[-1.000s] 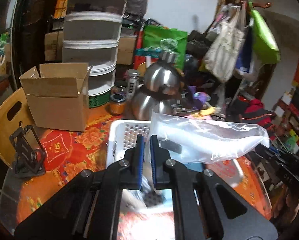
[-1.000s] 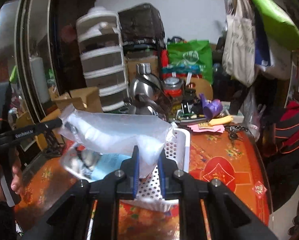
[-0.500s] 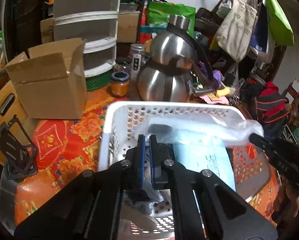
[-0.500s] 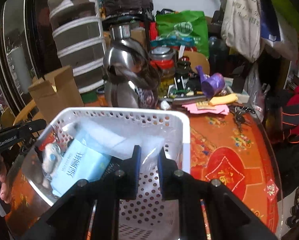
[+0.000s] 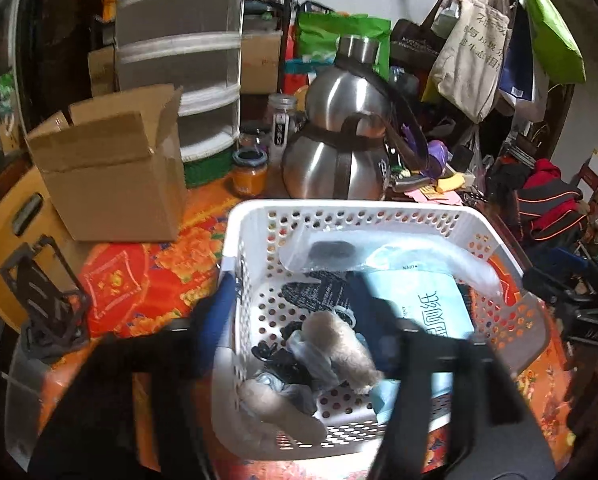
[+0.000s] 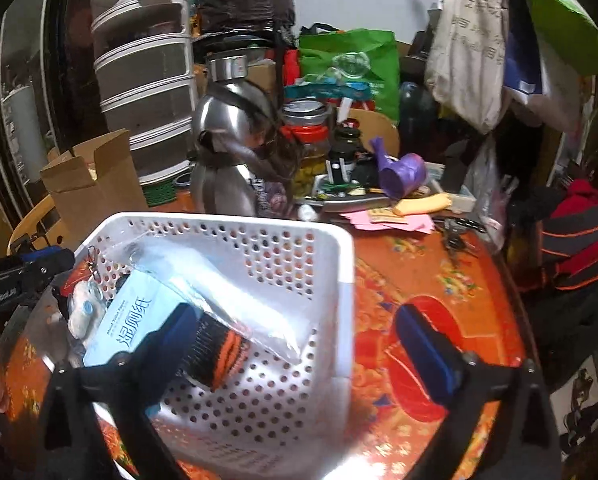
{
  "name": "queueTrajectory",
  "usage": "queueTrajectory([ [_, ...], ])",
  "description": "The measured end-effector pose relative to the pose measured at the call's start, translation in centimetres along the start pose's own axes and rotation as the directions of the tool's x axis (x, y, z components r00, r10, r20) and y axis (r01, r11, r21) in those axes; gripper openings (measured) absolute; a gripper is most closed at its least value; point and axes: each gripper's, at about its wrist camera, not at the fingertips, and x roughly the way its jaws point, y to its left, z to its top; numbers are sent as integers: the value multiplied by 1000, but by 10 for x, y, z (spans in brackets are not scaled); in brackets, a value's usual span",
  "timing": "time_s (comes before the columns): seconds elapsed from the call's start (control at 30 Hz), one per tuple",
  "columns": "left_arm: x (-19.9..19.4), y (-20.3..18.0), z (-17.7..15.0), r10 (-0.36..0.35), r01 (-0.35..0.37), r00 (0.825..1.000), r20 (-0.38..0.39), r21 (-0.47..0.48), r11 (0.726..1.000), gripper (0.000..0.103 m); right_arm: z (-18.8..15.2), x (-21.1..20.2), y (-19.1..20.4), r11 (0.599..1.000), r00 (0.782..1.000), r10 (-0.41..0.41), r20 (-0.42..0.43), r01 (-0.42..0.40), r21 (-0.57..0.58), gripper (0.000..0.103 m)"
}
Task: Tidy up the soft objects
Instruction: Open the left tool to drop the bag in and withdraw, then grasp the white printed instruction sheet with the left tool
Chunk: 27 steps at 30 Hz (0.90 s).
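Both our claws are letting go. The left claw is blurred as its jaws swing apart, one finger outside the white basket wall and one over its contents, with nothing pinched between them. The right claw has its jaws spreading wide, straddling the basket's near corner, and they too grip nothing. The clear plastic bag now lies slack inside the basket, draped over the pale blue tissue pack and beside a dark sock and some fluffy beige pieces. We judge this item as delivered, so the drop-off step looks finished and our claws are free for the next soft thing.

A second ago both claws were clenched on the bag's two ends and held it stretched in the air above the basket; half a second ago it was lowered in, still pinched. The cardboard box and steel flask on the table have not shifted.
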Motion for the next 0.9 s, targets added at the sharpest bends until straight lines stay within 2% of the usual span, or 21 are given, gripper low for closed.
queueTrajectory([
  [0.13,-15,-5,-4,-18,17,1000,11,20,1000,67,-4,-18,-10,999,999,20,26,-21,29,102],
  [0.2,-23,-8,-10,-23,22,1000,7,29,999,69,-10,-29,-14,996,998,55,36,-57,67,103],
  [0.33,-53,-11,-43,-41,42,999,-11,62,997,73,-32,-53,-16,991,997,67,35,-71,109,103],
  [0.43,-78,-7,-80,-63,66,997,-42,53,996,78,-66,-83,-12,987,993,99,66,-106,120,103],
  [0.6,-118,5,-153,-135,136,987,-86,8,991,79,-144,-121,7,985,990,131,53,-136,107,103],
  [0.77,-131,-2,-217,-151,153,979,-141,6,988,80,-219,-141,40,977,981,192,40,-195,88,103],
  [0.87,-126,-11,-250,-153,162,969,-194,29,986,80,-251,-142,56,964,969,246,10,-246,98,94],
  [0.9,-125,-13,-258,-149,159,968,-203,36,987,80,-259,-140,59,959,965,261,-1,-259,118,87],
])
